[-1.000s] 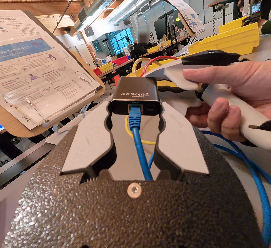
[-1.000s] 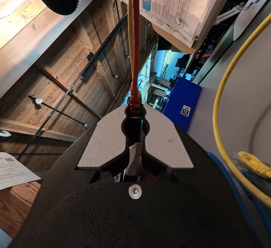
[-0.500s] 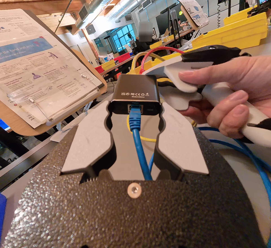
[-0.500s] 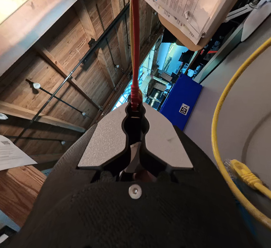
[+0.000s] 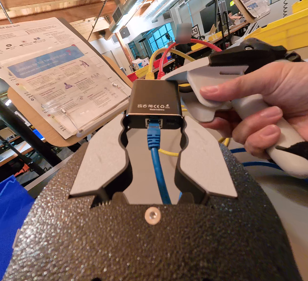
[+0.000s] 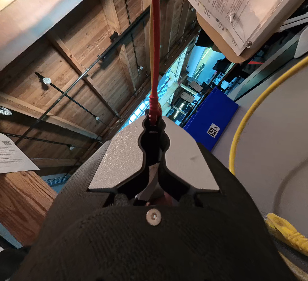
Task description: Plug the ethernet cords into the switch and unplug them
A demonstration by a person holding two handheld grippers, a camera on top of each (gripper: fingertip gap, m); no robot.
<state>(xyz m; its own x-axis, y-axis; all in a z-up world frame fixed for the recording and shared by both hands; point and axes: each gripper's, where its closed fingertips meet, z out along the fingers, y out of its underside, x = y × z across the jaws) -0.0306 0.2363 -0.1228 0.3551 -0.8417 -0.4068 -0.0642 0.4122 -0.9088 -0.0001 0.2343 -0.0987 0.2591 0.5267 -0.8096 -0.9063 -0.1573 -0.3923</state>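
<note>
A tilted board carrying printed sheets under a clear cover (image 5: 55, 80) stands to the left of my left gripper (image 5: 153, 123), and a blue bin (image 6: 211, 119) sits at the table's far edge in my right wrist view. Yellow bins (image 5: 283, 28) line the benches behind. A loose yellow cord (image 6: 241, 123) curves across the grey table (image 6: 275, 139), with its free plug (image 6: 286, 233) lying near my right gripper's body.

My left gripper is set wide and clamps the switch (image 5: 154, 101) by its two sides, holding it up off the table. The switch is a small dark metal box with markings on top. A blue cord (image 5: 156, 159) is plugged into the port facing me and runs back between my fingers, partly blocking the view of the table below. At the far end, a yellow plug (image 5: 150, 75) and a red plug (image 5: 160, 74) sit side by side in the back ports.

My right gripper (image 6: 154, 121) is pinched narrow on the red cord (image 6: 155, 40) right at its plug, where it meets the switch. My right hand (image 5: 266, 106) squeezes the handle just beside the switch.
</note>
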